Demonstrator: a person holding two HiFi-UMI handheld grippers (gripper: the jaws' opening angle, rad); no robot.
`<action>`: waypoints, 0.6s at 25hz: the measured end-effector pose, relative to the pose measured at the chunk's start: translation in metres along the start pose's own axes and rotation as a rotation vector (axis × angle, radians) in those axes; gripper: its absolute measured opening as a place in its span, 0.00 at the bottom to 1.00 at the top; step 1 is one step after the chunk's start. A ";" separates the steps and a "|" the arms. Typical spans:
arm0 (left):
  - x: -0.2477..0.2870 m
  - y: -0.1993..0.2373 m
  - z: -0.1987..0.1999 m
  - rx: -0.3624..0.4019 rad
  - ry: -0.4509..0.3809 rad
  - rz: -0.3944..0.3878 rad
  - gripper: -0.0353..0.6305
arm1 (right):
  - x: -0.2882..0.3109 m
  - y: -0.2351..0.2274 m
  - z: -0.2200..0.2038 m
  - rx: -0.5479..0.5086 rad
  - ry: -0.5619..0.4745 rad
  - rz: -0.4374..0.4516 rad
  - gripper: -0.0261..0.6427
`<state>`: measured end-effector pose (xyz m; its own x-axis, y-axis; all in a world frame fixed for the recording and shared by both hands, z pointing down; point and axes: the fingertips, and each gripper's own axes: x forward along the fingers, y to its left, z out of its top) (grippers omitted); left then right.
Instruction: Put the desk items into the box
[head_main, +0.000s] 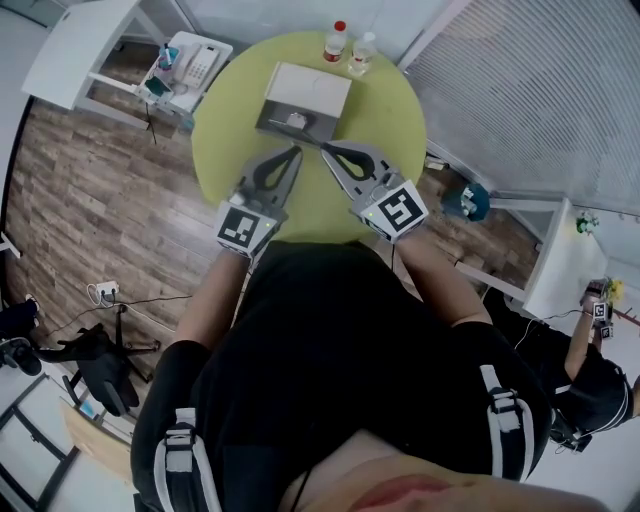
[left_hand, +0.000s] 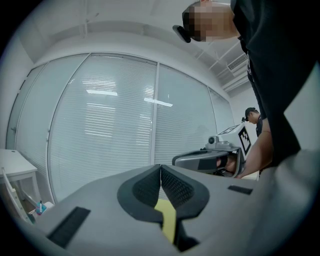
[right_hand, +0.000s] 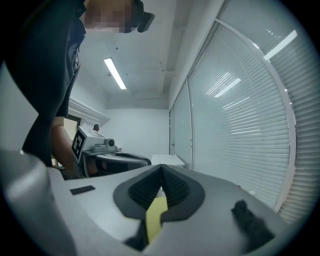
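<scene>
Green table (head_main: 225, 130), near rim open beneath closed left tongs (head_main: 297, 150), right tongs (head_main: 323, 149).

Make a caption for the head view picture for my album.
Both shut, the left claw and right claw hover over a green table holding a white box.

Round yellow-green table (head_main: 400, 110) is reading uniform. White rectangular box (head_main: 310, 85) is showing a grey inside. Grey left gripper (head_main: 297, 150) and grey right gripper (head_main: 324, 149) are wearing black-and-white square markers. Brown wood-plank floor (head_main: 90, 200) is showing streaky grain.
</scene>
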<state>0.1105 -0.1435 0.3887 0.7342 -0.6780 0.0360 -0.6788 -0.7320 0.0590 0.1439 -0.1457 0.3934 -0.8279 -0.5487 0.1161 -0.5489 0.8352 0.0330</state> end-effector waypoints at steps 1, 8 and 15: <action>0.000 0.000 0.000 0.001 0.001 -0.001 0.07 | 0.000 0.000 -0.001 0.000 0.002 0.001 0.06; 0.002 0.000 0.000 -0.005 0.004 -0.006 0.07 | 0.001 -0.001 -0.001 -0.002 0.006 -0.001 0.06; 0.005 -0.002 -0.003 0.007 0.019 -0.014 0.07 | 0.000 -0.001 0.001 -0.017 0.000 0.002 0.06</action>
<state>0.1158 -0.1450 0.3914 0.7439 -0.6660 0.0545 -0.6683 -0.7421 0.0523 0.1445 -0.1468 0.3926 -0.8291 -0.5469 0.1158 -0.5451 0.8369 0.0497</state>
